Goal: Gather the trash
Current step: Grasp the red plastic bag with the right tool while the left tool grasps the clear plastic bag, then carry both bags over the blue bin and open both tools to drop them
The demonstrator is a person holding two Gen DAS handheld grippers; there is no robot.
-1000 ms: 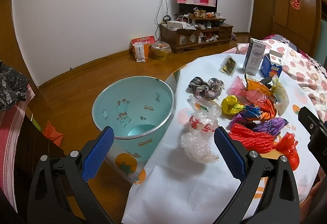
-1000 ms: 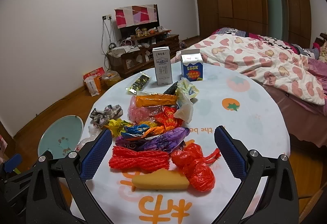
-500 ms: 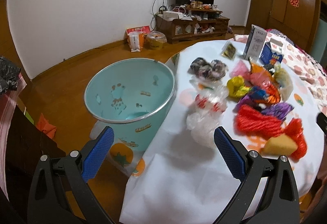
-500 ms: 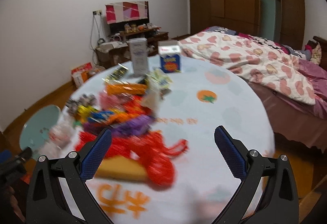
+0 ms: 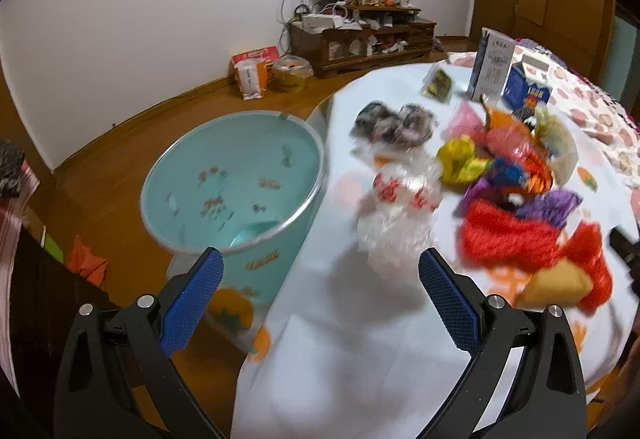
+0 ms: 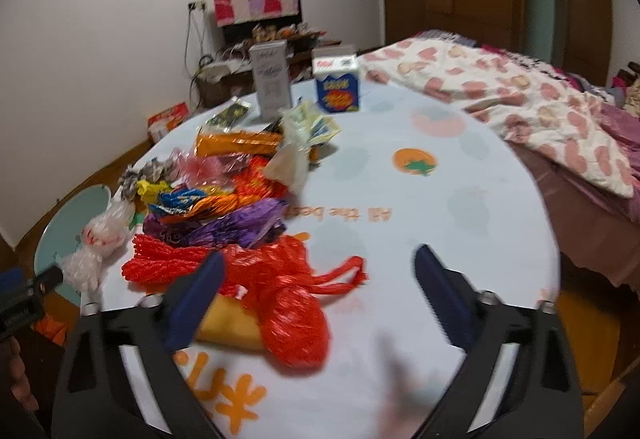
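The right tool (image 6: 316,293) is closing, empty, above the red bag (image 6: 294,313); it could miss. The left tool (image 5: 320,279) is open.

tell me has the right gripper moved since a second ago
Yes. The right gripper has come down and closer to the table: the red plastic bag now lies between its closing jaws, untouched, where before it lay ahead.

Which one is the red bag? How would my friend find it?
Look at the round table with the heap of wrappers. At the heap's near end lies the red bag, beside a yellow sponge. It alone is shiny, crinkled red plastic with loop handles trailing sideways.
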